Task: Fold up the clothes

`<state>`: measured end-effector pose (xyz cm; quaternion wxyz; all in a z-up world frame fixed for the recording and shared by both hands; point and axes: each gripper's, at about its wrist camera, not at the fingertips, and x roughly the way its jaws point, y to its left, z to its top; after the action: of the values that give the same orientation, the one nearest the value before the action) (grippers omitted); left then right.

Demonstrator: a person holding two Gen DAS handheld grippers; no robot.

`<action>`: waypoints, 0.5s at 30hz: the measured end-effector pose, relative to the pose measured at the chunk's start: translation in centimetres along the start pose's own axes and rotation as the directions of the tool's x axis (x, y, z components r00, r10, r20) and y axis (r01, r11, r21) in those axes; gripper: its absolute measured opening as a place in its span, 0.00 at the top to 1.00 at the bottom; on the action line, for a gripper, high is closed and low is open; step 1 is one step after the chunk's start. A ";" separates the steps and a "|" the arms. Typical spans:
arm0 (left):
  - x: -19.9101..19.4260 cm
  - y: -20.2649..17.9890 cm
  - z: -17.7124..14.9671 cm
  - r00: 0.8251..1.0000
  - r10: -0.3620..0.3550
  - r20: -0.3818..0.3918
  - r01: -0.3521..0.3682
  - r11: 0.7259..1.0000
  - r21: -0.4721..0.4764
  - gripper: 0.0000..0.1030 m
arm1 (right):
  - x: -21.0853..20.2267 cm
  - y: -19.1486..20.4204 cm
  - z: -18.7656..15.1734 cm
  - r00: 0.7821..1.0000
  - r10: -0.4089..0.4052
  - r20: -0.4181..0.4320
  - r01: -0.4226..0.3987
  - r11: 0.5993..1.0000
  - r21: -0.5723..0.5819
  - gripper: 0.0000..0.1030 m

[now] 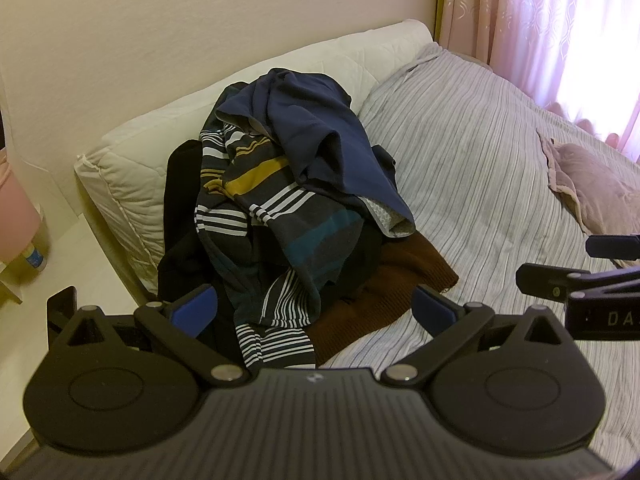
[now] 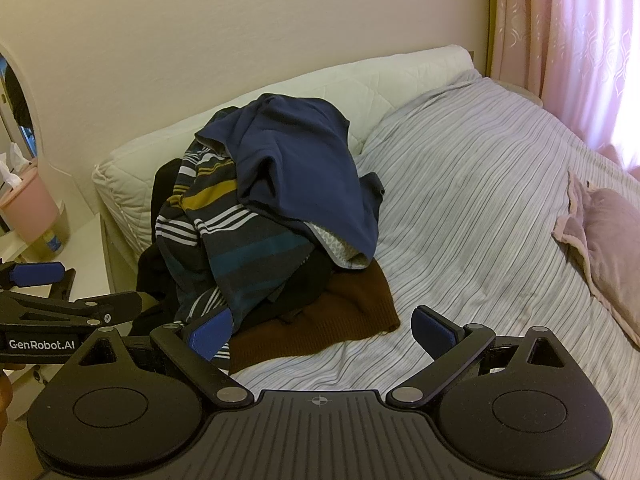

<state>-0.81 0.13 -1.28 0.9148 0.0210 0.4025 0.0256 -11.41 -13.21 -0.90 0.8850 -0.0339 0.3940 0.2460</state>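
Observation:
A heap of clothes lies on the bed by the white pillow. A navy garment (image 1: 320, 128) (image 2: 304, 160) tops it, over a striped shirt (image 1: 276, 216) (image 2: 224, 240), a black piece (image 1: 182, 240) and a brown knit (image 1: 396, 284) (image 2: 340, 312). My left gripper (image 1: 316, 308) hovers just short of the heap's front, open, nothing between its blue pads. My right gripper (image 2: 324, 328) is also open and empty, over the brown knit's edge. Each gripper shows at the side of the other's view.
Striped grey bedding (image 1: 500, 184) (image 2: 480, 208) spreads to the right of the heap. A mauve cushion (image 1: 600, 188) (image 2: 612, 248) lies at the far right. A quilted white pillow (image 1: 132, 176) lines the wall. Pink curtains (image 2: 580, 40) hang behind. A pink bin (image 2: 28, 208) stands left.

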 end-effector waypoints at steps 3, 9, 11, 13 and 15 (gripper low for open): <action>0.0 -0.2 0.0 1.000 0.001 0.000 -0.001 1.000 0.000 0.01 | 0.0 -0.1 0.0 1.000 0.001 -0.001 -0.001 1.000 0.000 0.04; 0.0 -0.6 0.0 1.000 -0.003 -0.004 0.003 1.000 0.000 0.01 | 0.0 -0.2 0.1 1.000 0.004 -0.003 -0.004 1.000 -0.002 0.04; -0.1 -0.7 0.1 1.000 -0.004 -0.006 0.004 1.000 0.001 0.01 | -0.1 -0.3 0.1 1.000 0.005 -0.004 -0.005 1.000 -0.003 0.04; 0.0 -0.6 0.1 1.000 -0.002 -0.010 0.002 1.000 -0.001 0.01 | 0.0 -0.3 0.1 1.000 0.008 -0.006 -0.008 1.000 -0.003 0.04; 0.0 -0.6 0.0 1.000 -0.002 -0.014 0.002 1.000 -0.005 0.01 | 0.1 -0.4 0.2 1.000 0.011 -0.009 -0.011 1.000 -0.005 0.04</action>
<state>-0.79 -0.50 -1.31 0.9121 0.0183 0.4088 0.0256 -11.08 -13.48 -0.88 0.8817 -0.0350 0.3977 0.2514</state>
